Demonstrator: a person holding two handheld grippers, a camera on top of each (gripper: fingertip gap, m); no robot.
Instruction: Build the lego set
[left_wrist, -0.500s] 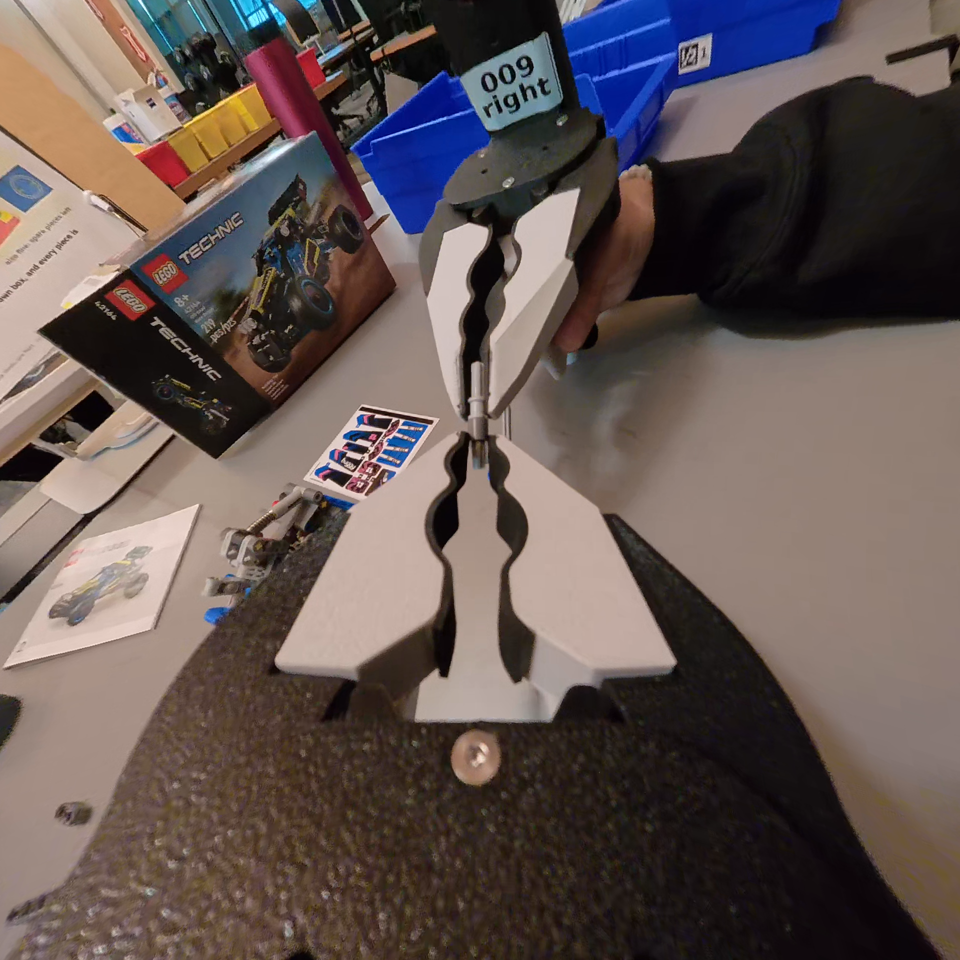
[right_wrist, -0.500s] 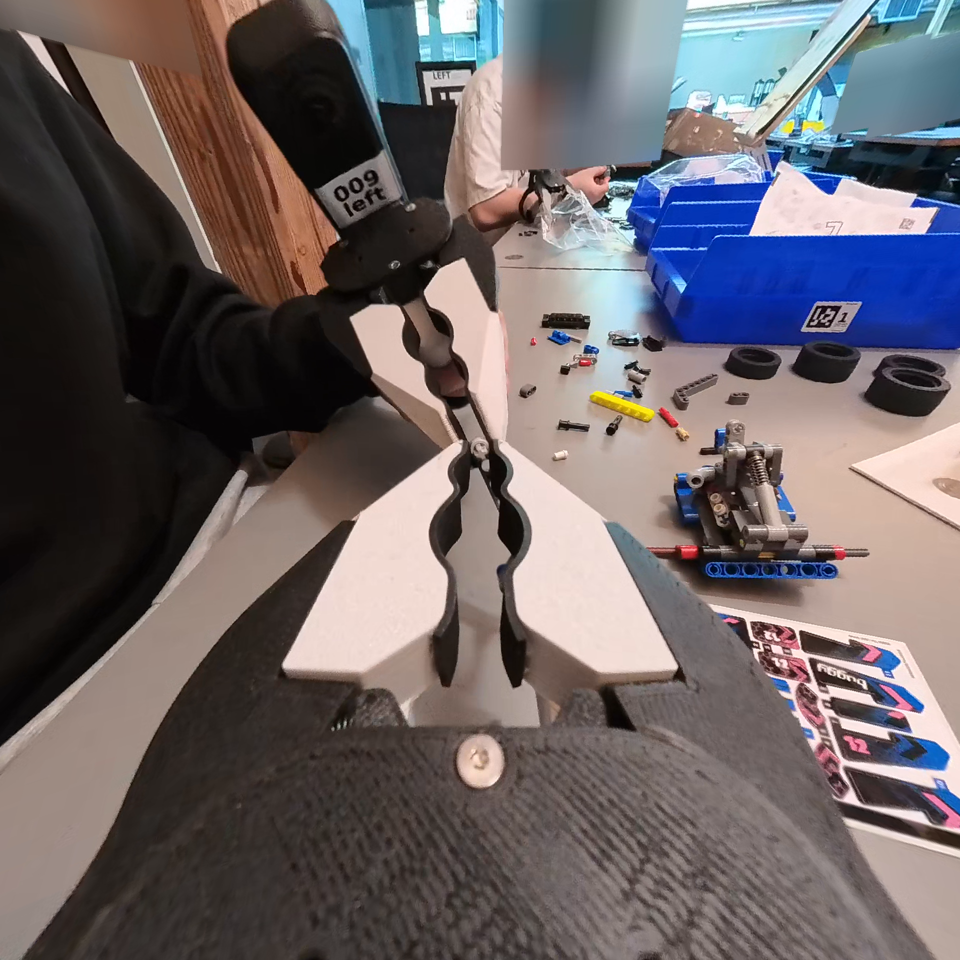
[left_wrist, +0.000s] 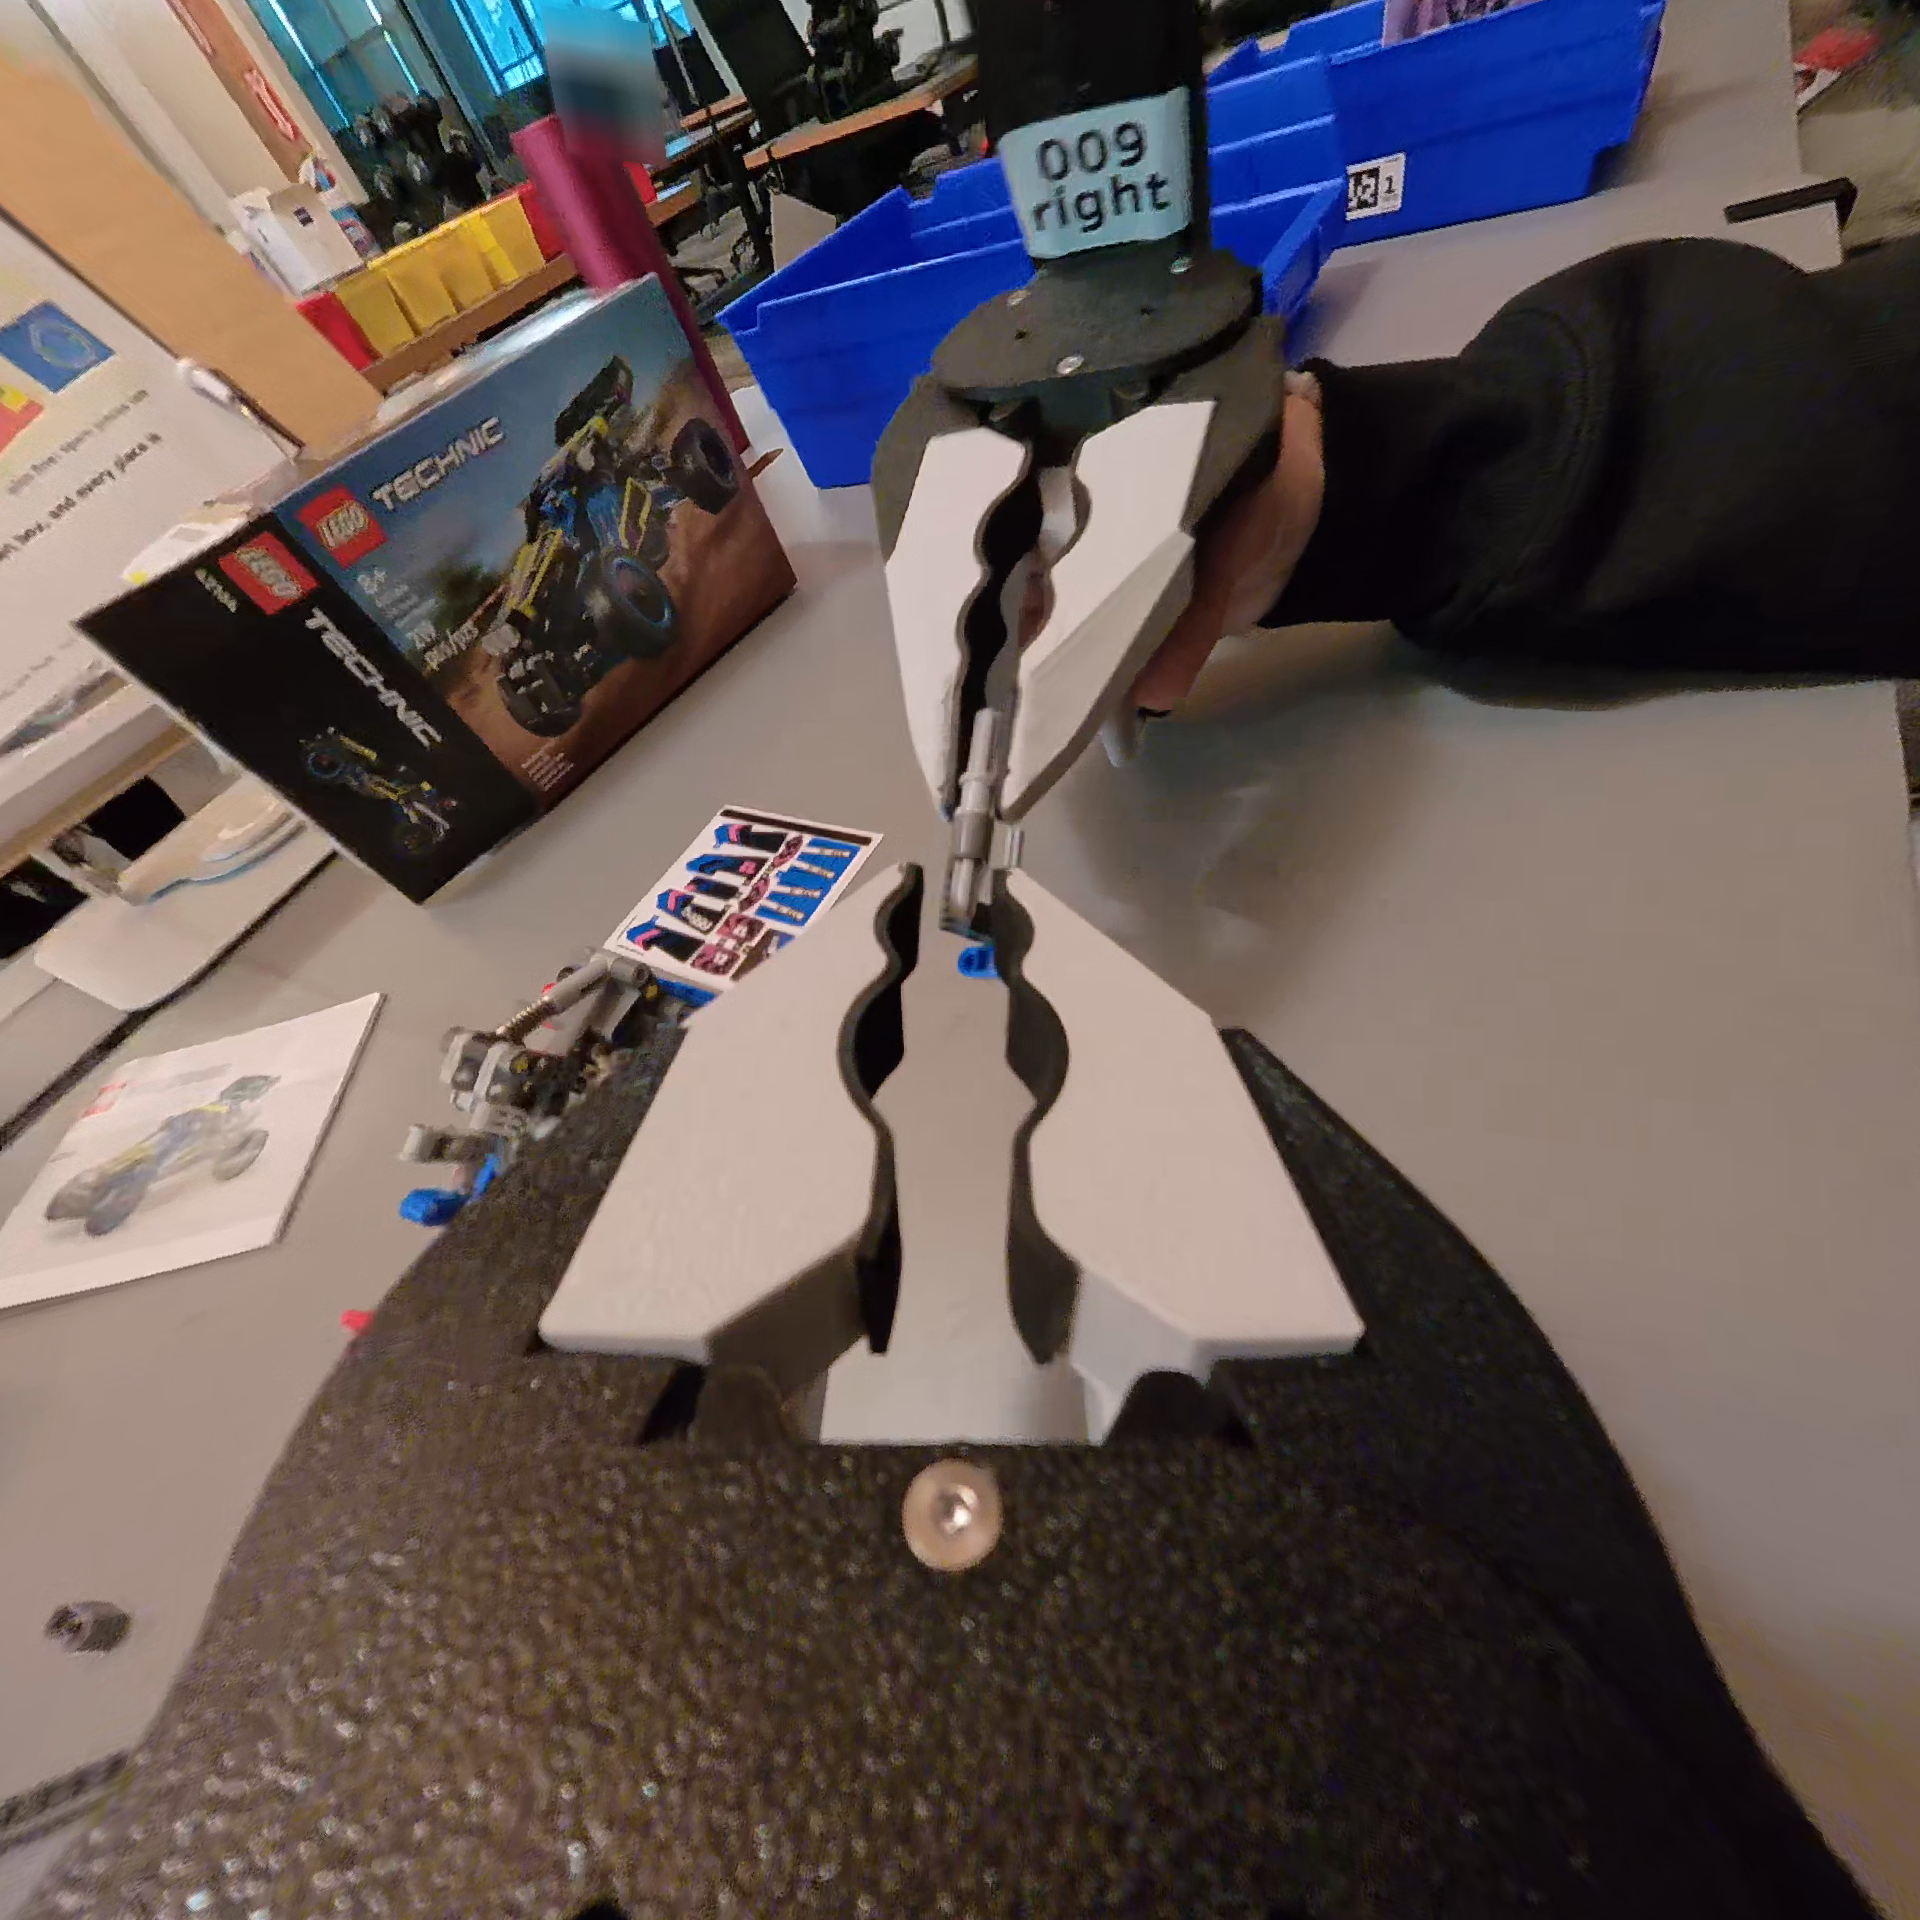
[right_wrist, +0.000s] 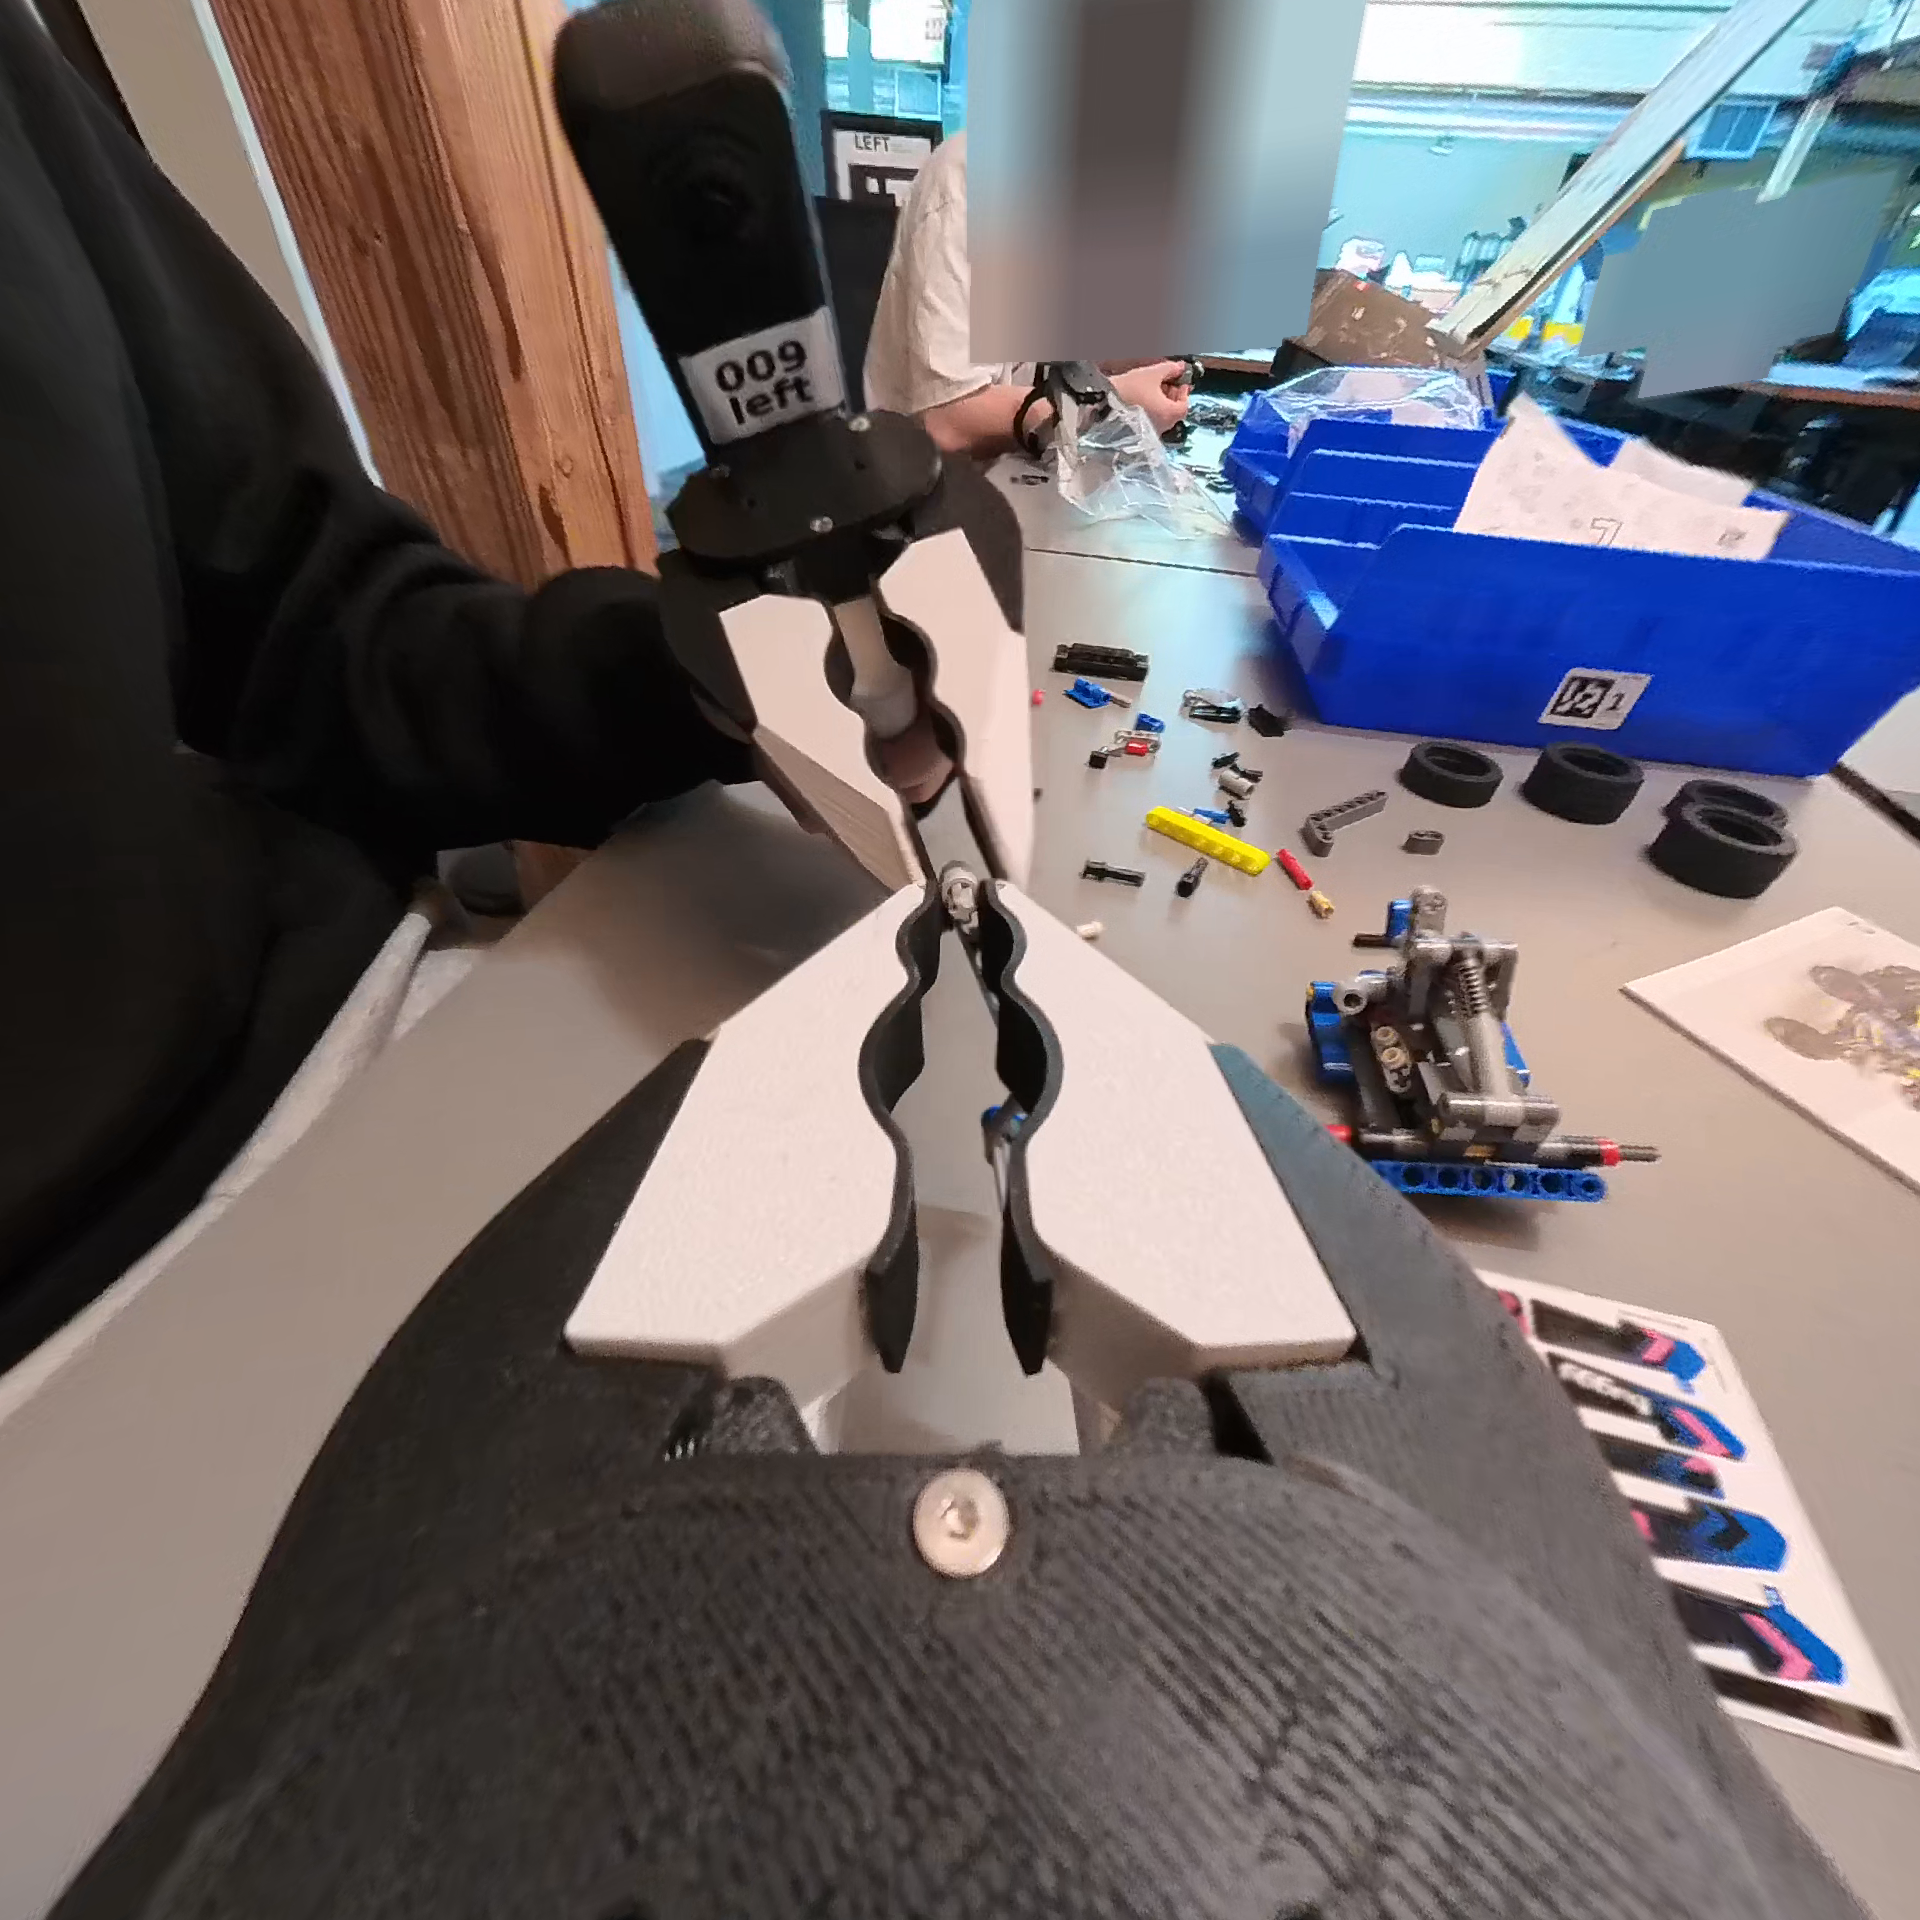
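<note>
My right gripper (right_wrist: 958, 896) is shut on a slim grey Lego rod piece (right_wrist: 956, 891), gripped at the fingertips; a thin shaft with a blue end (right_wrist: 1003, 1120) runs back between the fingers. In the left wrist view the right gripper (left_wrist: 977, 805) points down and the rod (left_wrist: 977, 821) sticks out below it. My left gripper (left_wrist: 956, 883) is open, with the rod's lower end between its tips. A small blue piece (left_wrist: 974, 961) sits just below, by the right finger; I cannot tell what it rests on. The left gripper also shows in the right wrist view (right_wrist: 966, 862).
A partly built grey and blue model (right_wrist: 1455, 1049) stands on the grey table, with a sticker sheet (right_wrist: 1704, 1507), loose pieces around a yellow beam (right_wrist: 1205, 836), black tyres (right_wrist: 1579, 779), blue bins (right_wrist: 1558, 623) and a booklet (left_wrist: 177, 1143). The set's box (left_wrist: 468, 623) stands at left. Only a small space, under 4 cm, lies between the two pairs of fingers.
My left gripper has opened and let go of the rod's end. The right gripper still holds the rod. A small blue piece now shows between the left fingers.
</note>
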